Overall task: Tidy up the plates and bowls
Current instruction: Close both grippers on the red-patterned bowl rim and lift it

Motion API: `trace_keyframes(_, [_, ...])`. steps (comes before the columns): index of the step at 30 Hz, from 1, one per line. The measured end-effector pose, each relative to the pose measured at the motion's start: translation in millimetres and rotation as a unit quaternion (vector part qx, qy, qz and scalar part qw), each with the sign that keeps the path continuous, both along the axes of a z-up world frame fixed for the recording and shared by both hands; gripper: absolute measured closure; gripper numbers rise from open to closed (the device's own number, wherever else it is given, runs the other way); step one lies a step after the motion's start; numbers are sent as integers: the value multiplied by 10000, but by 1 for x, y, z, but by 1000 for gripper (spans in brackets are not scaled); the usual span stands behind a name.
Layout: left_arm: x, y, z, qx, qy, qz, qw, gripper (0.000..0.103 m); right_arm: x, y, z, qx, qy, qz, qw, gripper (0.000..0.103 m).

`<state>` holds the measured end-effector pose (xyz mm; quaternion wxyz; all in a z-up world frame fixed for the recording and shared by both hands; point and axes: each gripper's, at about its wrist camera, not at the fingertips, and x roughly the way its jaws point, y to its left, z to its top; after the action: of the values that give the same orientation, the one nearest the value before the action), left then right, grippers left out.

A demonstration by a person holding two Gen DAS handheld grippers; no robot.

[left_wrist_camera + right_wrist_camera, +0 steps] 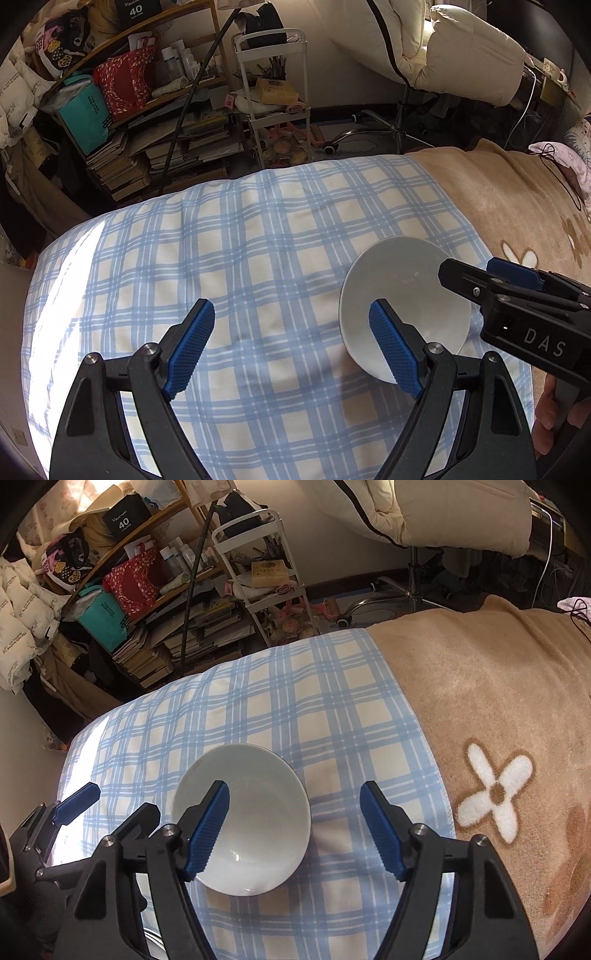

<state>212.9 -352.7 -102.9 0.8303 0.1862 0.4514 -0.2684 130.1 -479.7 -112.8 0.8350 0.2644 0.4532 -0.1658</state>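
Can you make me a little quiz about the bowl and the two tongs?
1. True or false: the white bowl is empty.
2. What is the bowl sitting on? A) the tan flower blanket B) the blue checked cloth C) the white cart
3. Fill in: the right tongs have one blue finger over the ____.

Key: 1 true. 2 B. 3 bowl.
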Motion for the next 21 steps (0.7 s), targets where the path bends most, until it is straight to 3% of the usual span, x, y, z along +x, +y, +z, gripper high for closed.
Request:
trace_keyframes(8, [-2,-16,-20,171,302,-192,9992,52,1,-6,-20,423,98,17,9991,64])
trace_keyframes(10, [0,-20,-27,211,428,-197,9987,54,2,-7,-25,579,100,15,9983,72])
trace_keyframes(11, [2,-20,-30,207,483,-190,9984,62,2,-8,-28,658,96,8,9978,76])
trace_keyframes(13, [4,-22,-36,172,622,-183,9977,70,2,-8,-31,759,114,0,9970,81])
trace_keyframes(14, [5,-23,-38,153,684,-170,9974,80,2,-7,-32,752,140,0,9971,84])
trace_keyframes(17, [9,-24,-47,136,960,-129,9952,86,2,-6,-33,763,141,32,9970,87])
trace_keyframes(21, [3,-26,-50,197,1019,-125,9945,91,2,-1,-38,757,113,70,9970,87])
